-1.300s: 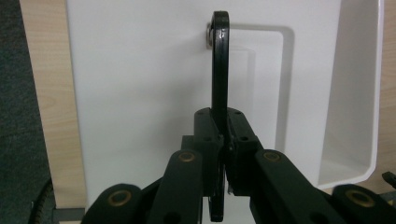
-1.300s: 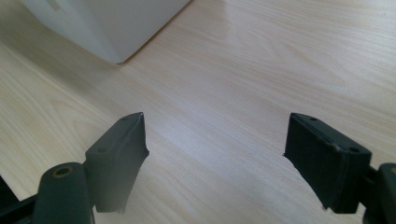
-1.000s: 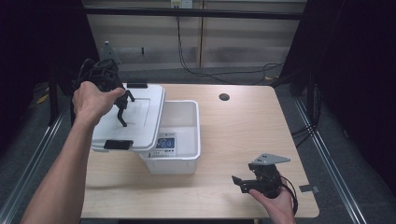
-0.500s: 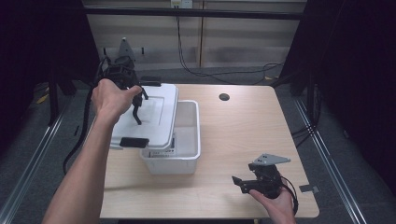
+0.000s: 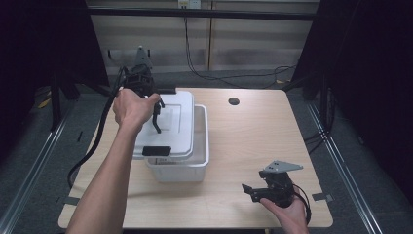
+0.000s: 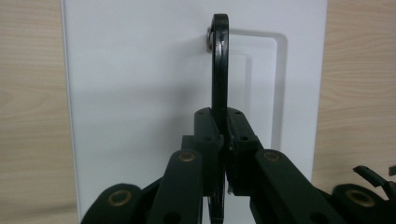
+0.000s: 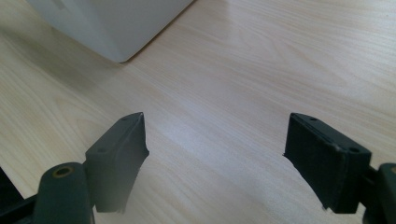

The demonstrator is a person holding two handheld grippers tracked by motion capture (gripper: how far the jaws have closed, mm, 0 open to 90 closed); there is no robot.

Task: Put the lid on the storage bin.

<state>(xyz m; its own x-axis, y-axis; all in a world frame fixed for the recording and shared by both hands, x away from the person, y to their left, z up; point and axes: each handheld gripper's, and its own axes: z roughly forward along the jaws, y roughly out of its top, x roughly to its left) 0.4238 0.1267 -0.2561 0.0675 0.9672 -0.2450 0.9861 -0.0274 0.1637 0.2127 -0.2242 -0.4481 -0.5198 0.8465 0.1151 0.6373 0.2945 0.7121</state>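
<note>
At the left, the left hand-held gripper (image 5: 156, 119) is pinching the thin black handle (image 6: 219, 70) of the white lid (image 5: 168, 124), its jaws pressed together on it. The lid hangs tilted, shifted left of the white bin (image 5: 195, 163) and overlapping the bin's left rim. It looks as though the lid is being carried across the bin, either on or off. To do that well, keep the pinch firm and centred on the handle so the lid doesn't swing, level it, and watch the black latch (image 5: 156, 150) at its near edge against the rim. At the near right, the right hand-held gripper (image 5: 253, 191) rests low over the worktop (image 5: 253, 131) with jaws spread wide and nothing between them. The worktop is pale wood with a dark round hole (image 5: 234, 101) at its far side. Beyond it are a panelled wall and trailing cables, with dark curtains at both sides.
</note>
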